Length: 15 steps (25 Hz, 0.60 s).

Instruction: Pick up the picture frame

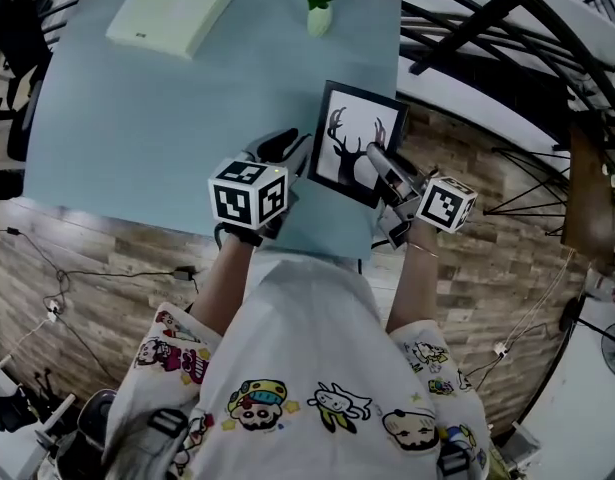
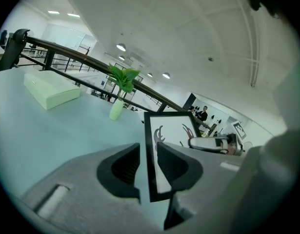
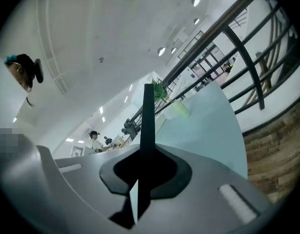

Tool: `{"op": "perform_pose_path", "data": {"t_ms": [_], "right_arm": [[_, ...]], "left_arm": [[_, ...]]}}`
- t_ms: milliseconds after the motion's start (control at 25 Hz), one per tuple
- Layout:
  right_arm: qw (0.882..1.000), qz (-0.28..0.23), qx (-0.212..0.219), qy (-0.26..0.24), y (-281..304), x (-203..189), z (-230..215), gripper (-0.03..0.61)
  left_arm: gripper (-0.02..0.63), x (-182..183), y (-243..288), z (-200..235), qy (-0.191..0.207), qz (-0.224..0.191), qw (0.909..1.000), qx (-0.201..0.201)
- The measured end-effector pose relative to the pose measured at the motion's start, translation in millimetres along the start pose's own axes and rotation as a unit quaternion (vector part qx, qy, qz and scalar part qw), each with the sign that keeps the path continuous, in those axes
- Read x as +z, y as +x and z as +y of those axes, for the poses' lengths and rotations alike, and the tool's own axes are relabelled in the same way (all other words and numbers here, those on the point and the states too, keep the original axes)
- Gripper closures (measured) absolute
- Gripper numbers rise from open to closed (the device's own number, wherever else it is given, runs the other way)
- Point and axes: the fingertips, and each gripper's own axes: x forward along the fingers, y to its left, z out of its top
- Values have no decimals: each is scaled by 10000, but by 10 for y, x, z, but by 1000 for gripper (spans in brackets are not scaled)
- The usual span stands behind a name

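Note:
The picture frame (image 1: 352, 143), black-rimmed with a deer silhouette on white, is held tilted above the blue table (image 1: 167, 138) near its right front corner. My left gripper (image 1: 301, 158) is shut on the frame's left edge. My right gripper (image 1: 380, 165) is shut on its right edge. In the left gripper view the frame (image 2: 171, 130) stands upright, its black rim clamped between the jaws of the left gripper (image 2: 148, 165). The right gripper view shows the frame (image 3: 149, 116) edge-on as a thin dark bar rising out of the right gripper (image 3: 146, 172).
A flat white box (image 1: 172, 13) lies at the table's far left. A small pale vase with a green plant (image 1: 319, 13) stands at the far edge. A black railing (image 1: 467, 28) runs past the table's right side over the wooden floor (image 1: 487, 268).

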Motion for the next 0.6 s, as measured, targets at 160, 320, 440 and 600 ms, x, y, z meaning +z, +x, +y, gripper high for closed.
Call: {"op": "perform_pose_path", "data": {"t_ms": [160,320,440,600], "right_arm": [[9983,-158,-149,-537,-125,153,156,546],[9936,-306,-306,-1048,-197,221,340,546],[9872,-445,-476,-1458,-279,280,439,546],[9744,-614,-809,-2005,-367,310,551,546]], "left_arm": [[508,153,-79,-141,205,-173,9996,-52],[508,249,-199,-215,417,-321,9986,-97],[509,290,-252,-299,565,-397,9975,-119],[514,330,-354,-385,766,-513,9956,-146]]}}
